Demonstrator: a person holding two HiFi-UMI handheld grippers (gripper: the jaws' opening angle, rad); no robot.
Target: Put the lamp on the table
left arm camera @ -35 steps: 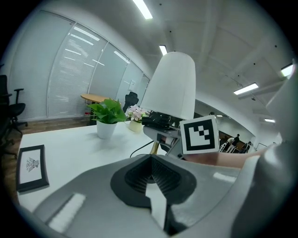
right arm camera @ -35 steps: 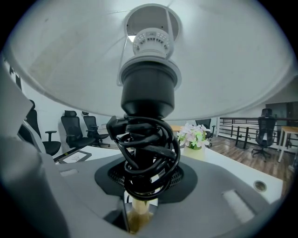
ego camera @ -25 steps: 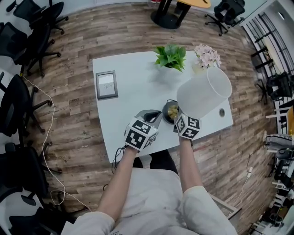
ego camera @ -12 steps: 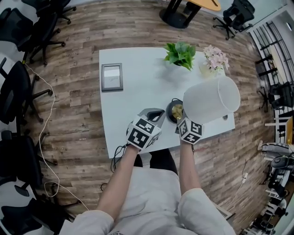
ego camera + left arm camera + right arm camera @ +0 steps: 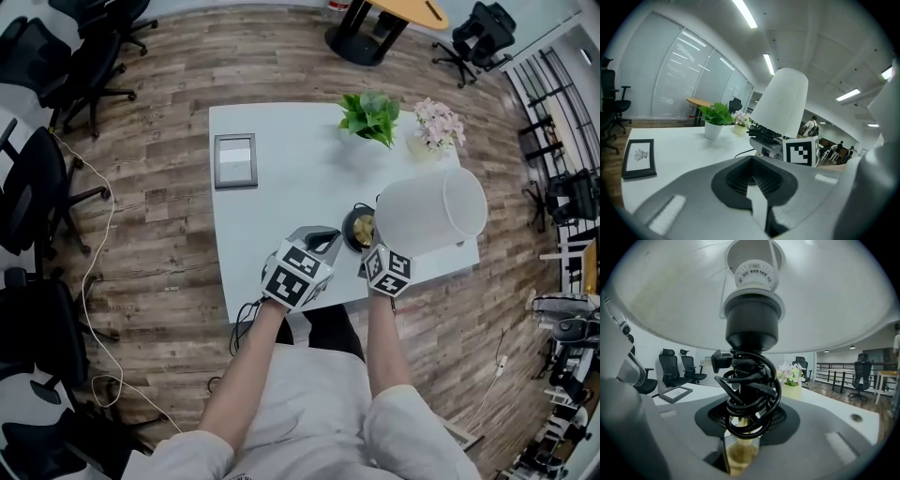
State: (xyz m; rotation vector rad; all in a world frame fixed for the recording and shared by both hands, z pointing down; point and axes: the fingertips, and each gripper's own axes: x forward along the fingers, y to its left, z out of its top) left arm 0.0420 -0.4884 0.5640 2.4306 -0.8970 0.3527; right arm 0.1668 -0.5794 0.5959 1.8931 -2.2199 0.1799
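The lamp has a white shade (image 5: pixel 429 214) above a black socket (image 5: pixel 752 319), and a black cord (image 5: pixel 750 394) coiled round its brass stem (image 5: pixel 739 453). My right gripper (image 5: pixel 369 247) is shut on that stem low down (image 5: pixel 740 446). It holds the lamp tilted over the white table (image 5: pixel 281 206) near the front right edge. The lamp's foot is hidden. My left gripper (image 5: pixel 323 236) hovers just left of it over the front edge. Its jaws (image 5: pixel 752 183) are shut with nothing between them.
On the table are a framed picture (image 5: pixel 234 161) at the back left, a green pot plant (image 5: pixel 372 114) and pink flowers (image 5: pixel 439 124) at the back right. Black office chairs (image 5: pixel 37 187) and a floor cable (image 5: pixel 89 281) lie to the left.
The head view has shifted a little. The lamp stays gripped in my right gripper and its shade has drifted slightly toward the table's front edge. The left gripper has kept its place.
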